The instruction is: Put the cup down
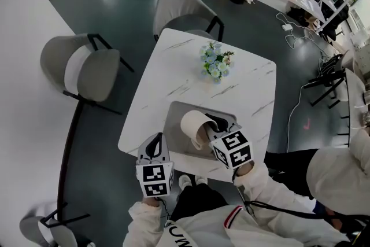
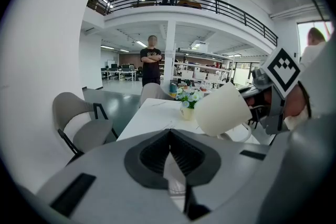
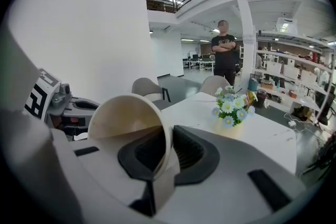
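At lower left of centre in the head view, the left gripper (image 1: 155, 146) has its jaws together with nothing between them, at the table's (image 1: 173, 66) near edge. Right of it, the cup (image 1: 193, 126) tilts on its side over the grey mat (image 1: 173, 115), mouth leftward. The right gripper (image 1: 217, 122) pinches its wall. Flowers (image 1: 215, 62) stand above centre.

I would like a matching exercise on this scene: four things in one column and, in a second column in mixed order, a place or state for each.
1 cup
2 flowers
3 left gripper
4 grey tray

a shut, empty
b middle of the table
c flat on the table's near side
d tilted, pinched by the right gripper

Pairs: 1-d; 2-b; 3-a; 4-c
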Demonstrator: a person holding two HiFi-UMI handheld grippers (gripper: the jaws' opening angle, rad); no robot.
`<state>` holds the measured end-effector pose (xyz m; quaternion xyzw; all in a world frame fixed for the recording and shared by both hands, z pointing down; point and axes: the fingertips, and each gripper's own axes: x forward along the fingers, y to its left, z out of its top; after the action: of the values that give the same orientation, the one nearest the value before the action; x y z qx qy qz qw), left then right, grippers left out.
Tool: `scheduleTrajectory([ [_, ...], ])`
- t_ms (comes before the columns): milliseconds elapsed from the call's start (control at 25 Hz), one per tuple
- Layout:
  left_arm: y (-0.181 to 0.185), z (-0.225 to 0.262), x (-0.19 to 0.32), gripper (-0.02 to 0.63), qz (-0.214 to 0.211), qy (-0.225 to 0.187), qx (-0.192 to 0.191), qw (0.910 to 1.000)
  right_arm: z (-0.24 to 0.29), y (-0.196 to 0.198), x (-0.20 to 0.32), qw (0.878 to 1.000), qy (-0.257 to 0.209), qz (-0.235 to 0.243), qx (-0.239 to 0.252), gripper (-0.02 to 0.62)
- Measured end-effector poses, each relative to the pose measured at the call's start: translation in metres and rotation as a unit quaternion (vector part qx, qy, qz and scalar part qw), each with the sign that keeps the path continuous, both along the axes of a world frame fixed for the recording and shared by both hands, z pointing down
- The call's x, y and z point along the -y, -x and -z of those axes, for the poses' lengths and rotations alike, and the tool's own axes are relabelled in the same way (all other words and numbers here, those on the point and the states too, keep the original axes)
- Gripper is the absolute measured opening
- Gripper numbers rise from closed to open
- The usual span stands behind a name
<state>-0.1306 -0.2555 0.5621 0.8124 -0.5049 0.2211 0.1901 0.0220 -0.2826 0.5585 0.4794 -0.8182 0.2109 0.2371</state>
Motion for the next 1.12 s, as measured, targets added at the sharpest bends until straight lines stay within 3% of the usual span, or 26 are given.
scheduleTrajectory([
  [520,0.0,-0.031,0.023,0.009,0.006,0.023,0.001,0.9997,-0.049,0.018,0.035,0.996,0.052,0.056,-0.051,0.04],
  [1120,0.007,-0.058,0.04,0.009,0.019,0.038,-0.002,0.9991,-0.097,0.034,0.057,0.978,0.125,0.116,-0.117,0.04],
])
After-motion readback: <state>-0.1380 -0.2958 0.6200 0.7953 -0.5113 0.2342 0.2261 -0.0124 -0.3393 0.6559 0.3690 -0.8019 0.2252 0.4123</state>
